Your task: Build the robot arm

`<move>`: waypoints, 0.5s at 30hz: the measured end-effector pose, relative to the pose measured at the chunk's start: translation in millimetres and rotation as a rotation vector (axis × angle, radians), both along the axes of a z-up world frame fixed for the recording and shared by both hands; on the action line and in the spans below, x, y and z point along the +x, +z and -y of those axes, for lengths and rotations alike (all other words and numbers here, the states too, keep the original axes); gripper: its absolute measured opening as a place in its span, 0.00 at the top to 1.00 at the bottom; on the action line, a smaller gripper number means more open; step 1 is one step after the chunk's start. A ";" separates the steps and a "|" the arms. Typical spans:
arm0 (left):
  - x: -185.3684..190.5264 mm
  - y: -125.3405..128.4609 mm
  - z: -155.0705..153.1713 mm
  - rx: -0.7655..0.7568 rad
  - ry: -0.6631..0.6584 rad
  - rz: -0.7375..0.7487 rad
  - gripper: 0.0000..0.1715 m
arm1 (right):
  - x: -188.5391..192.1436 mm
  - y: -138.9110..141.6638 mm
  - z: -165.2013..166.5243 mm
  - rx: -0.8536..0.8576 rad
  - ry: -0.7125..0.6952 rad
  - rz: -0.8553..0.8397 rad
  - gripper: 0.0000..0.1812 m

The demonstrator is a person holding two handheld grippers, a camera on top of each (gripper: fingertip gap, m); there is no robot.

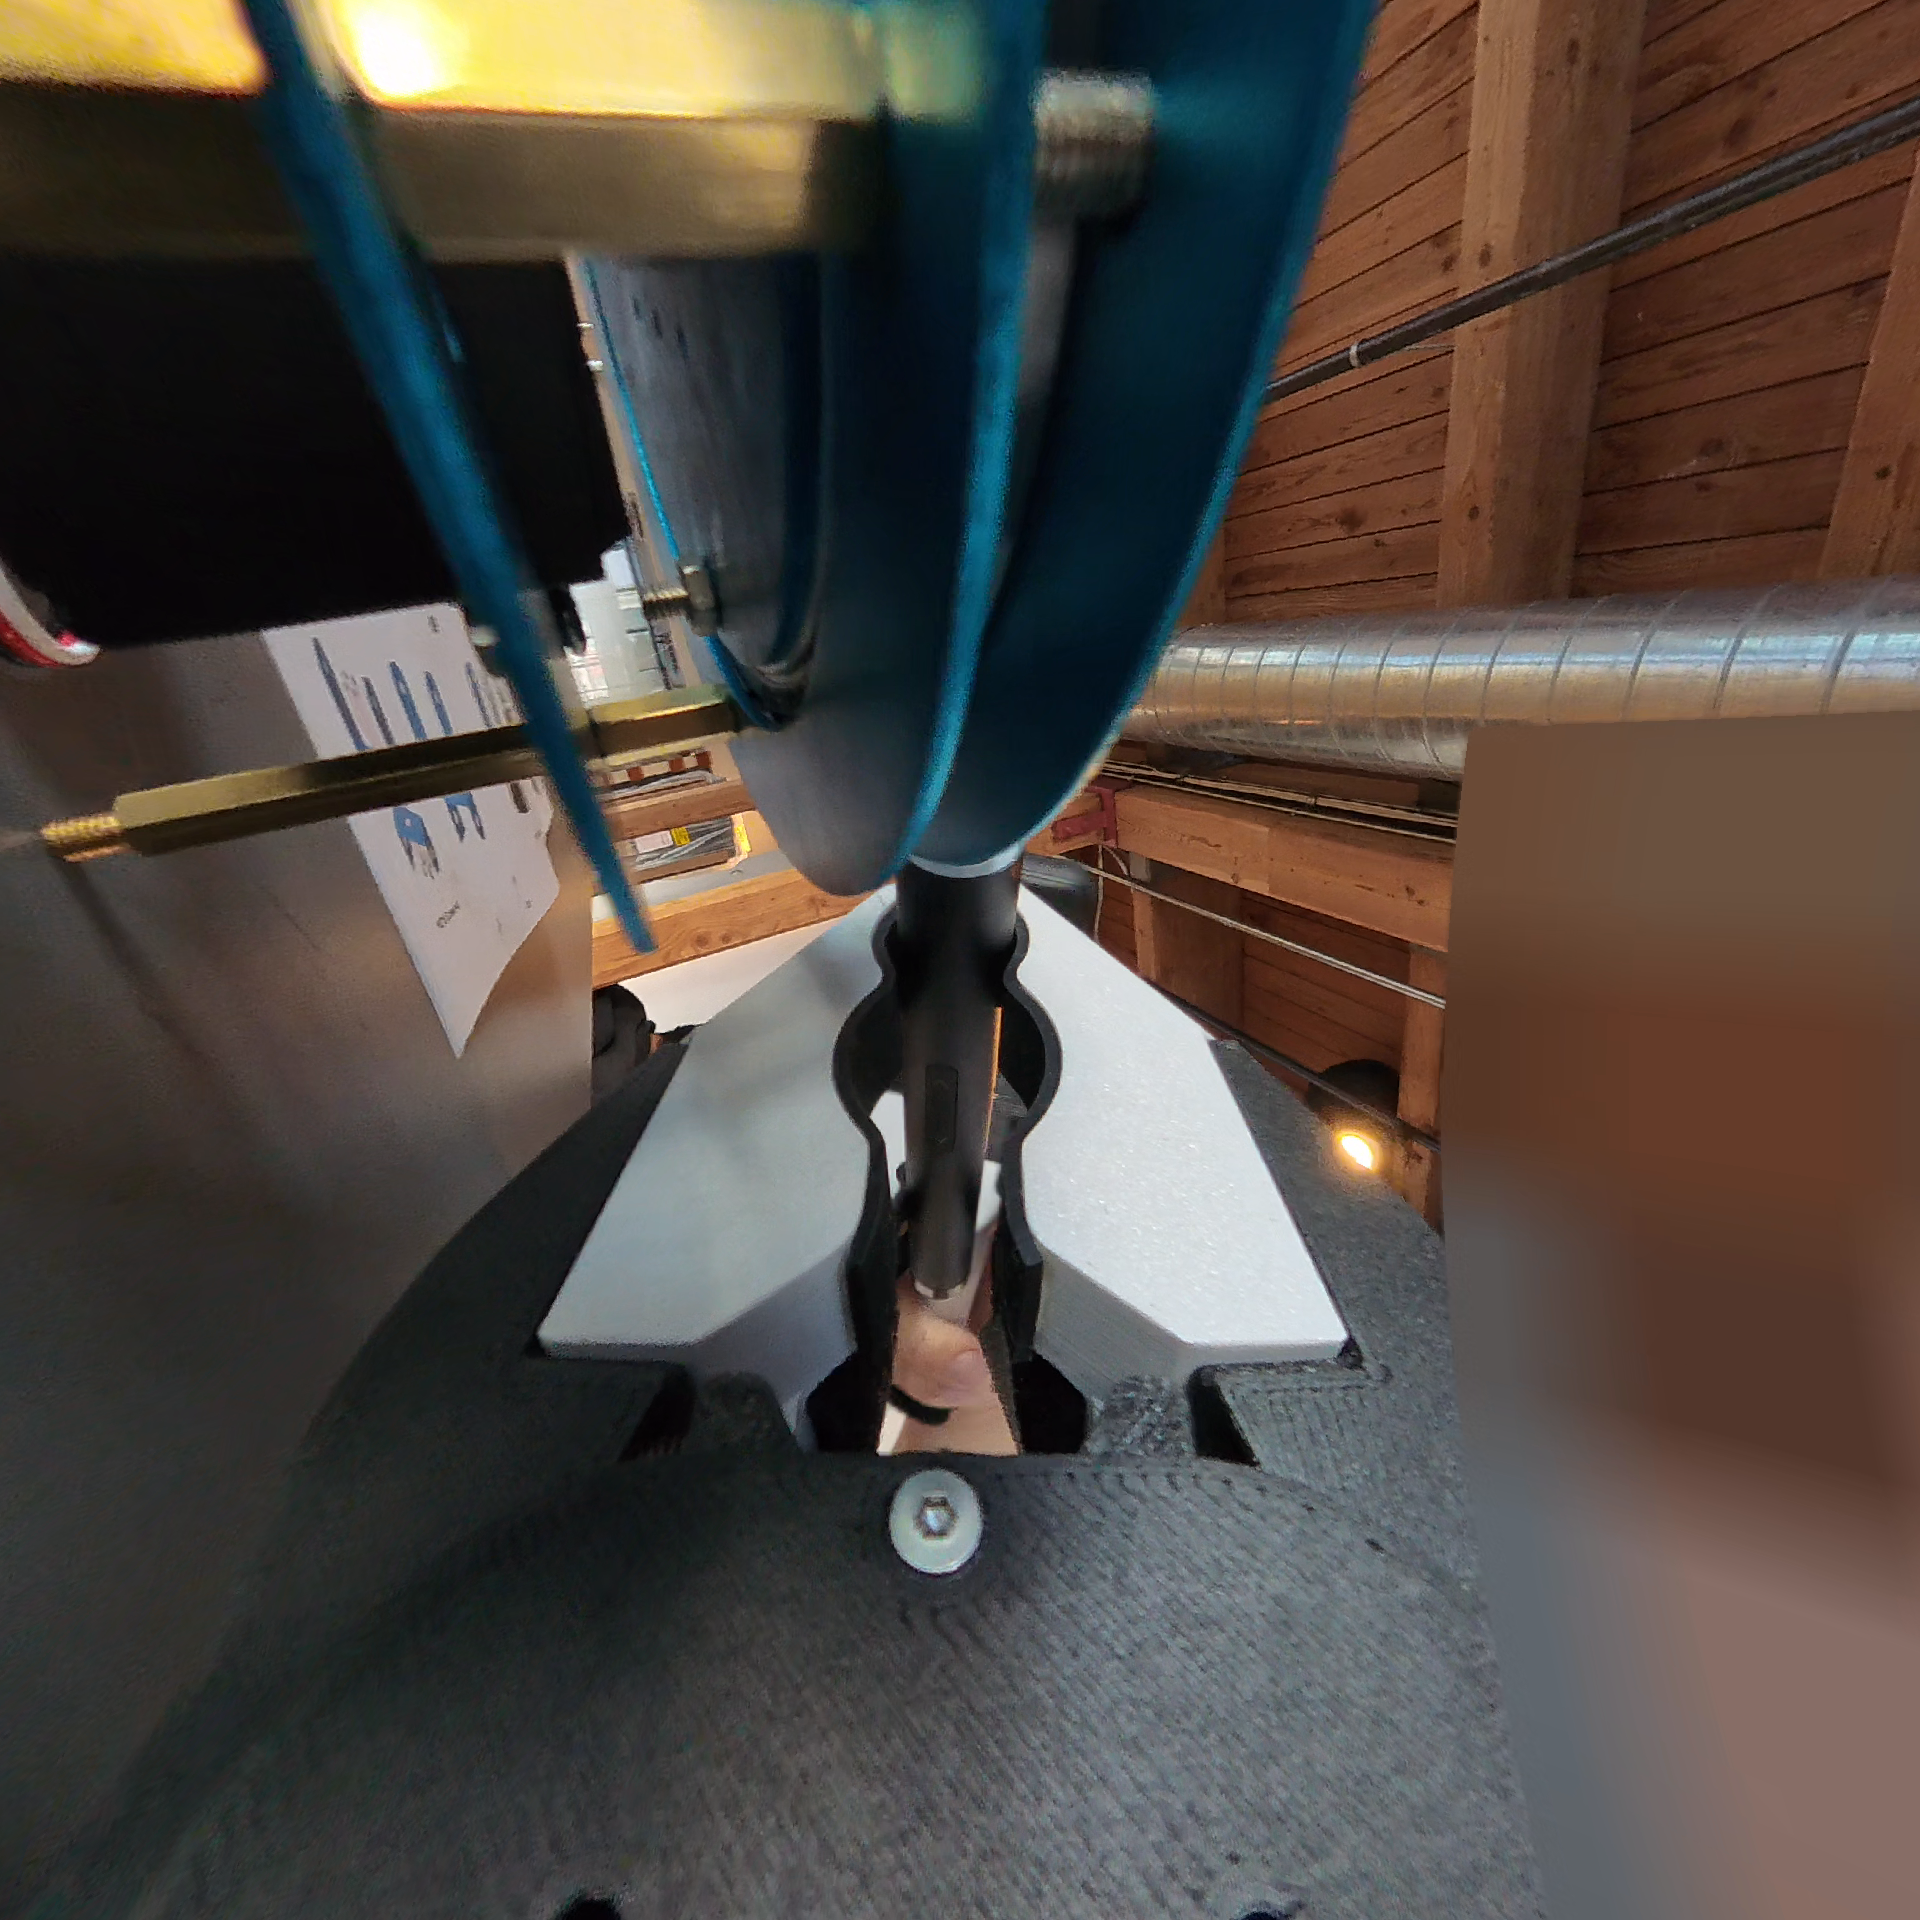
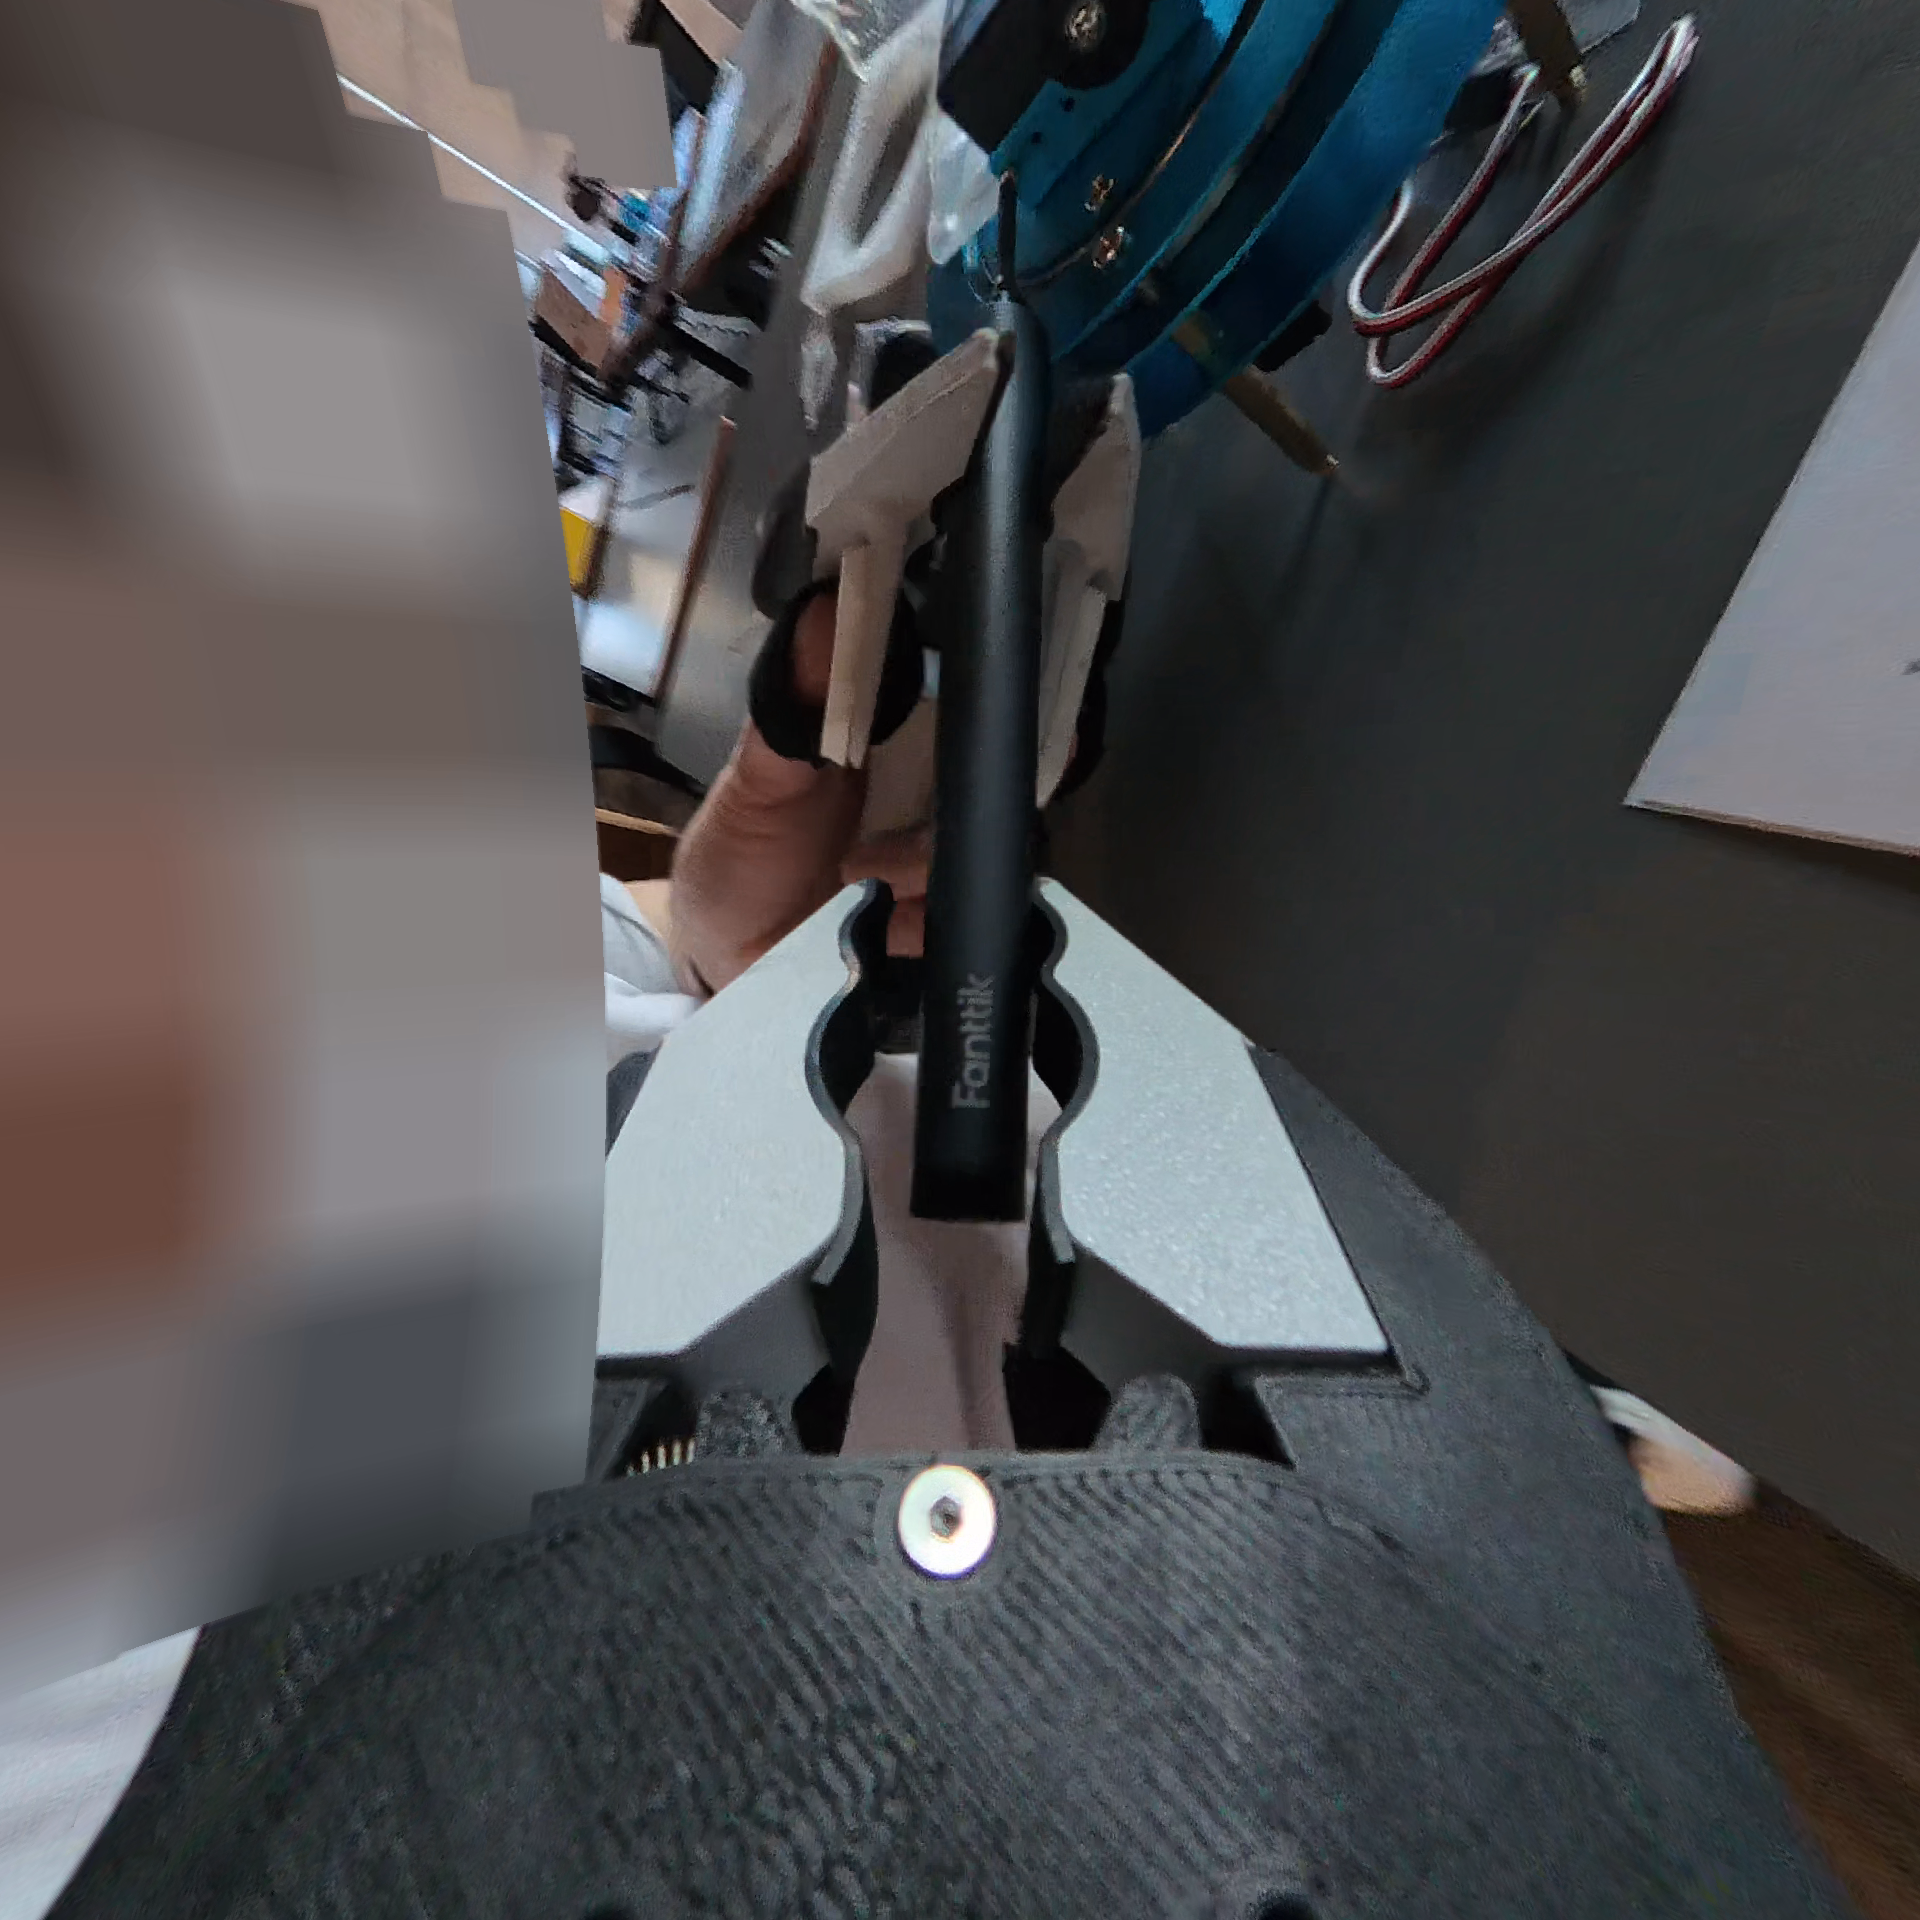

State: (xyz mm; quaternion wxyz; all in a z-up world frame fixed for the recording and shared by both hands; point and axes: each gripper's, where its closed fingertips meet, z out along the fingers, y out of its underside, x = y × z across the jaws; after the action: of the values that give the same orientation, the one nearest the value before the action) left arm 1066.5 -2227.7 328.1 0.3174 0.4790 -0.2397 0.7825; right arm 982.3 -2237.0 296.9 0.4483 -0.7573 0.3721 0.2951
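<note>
Left gripper (image 1: 951, 940) clamps tight on the black screwdriver (image 1: 951, 1049), its tip meeting the blue assembly (image 1: 1039, 520). Right gripper (image 2: 951, 914) sits slack, the screwdriver's handle between its fingers, apparently not pinched. Brass standoff (image 1: 312, 790) nearby.

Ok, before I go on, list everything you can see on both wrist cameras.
tool: one, black, pen-shaped, far end at the disc assembly
disc assembly: one, blue, mounted on the board
posts: at least two, brass, sticking out of the assembly
wires: one looped bundle, red and white, beside the assembly
board: one, grey
paper sheet: one, white, on the board
duct: one, silver, along the wooden wall
hand: one, behind the left gripper
left gripper: shut on the tool
right gripper: around the tool's near end, grip unclear
</note>
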 end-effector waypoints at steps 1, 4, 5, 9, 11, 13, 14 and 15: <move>0.2 -0.7 0.2 0.004 0.001 -0.003 0.94 | 1.9 -1.8 3.4 -0.042 0.001 0.060 0.86; 0.1 -0.4 -0.1 0.004 0.001 0.000 0.94 | 11.4 2.9 12.2 -0.116 -0.026 0.229 0.87; 0.1 -1.1 0.0 0.008 0.001 0.000 0.94 | 12.6 6.3 14.4 -0.127 -0.029 0.266 0.86; 0.8 -1.1 -0.9 0.006 0.004 -0.003 0.94 | 12.0 1.9 21.8 -0.251 -0.011 0.389 0.87; 1.5 -1.0 -2.0 0.004 0.009 -0.004 0.94 | 8.1 -4.1 22.1 -0.308 0.012 0.418 0.87; 1.8 -0.9 -3.1 0.003 0.013 -0.004 0.94 | 10.1 -5.5 21.8 -0.327 -0.004 0.442 0.91; 1.9 -1.1 -3.6 0.003 0.014 -0.006 0.94 | 9.5 -5.9 20.9 -0.324 -0.005 0.435 0.91; 2.1 -1.4 -3.9 0.004 0.015 -0.007 0.94 | 9.1 -6.4 20.4 -0.317 -0.007 0.421 0.91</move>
State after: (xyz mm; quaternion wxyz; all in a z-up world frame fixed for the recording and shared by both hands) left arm 1068.6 -2223.8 326.7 0.3114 0.4843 -0.2366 0.7826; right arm 991.4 -2257.4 290.5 0.3926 -0.8615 0.3149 0.0676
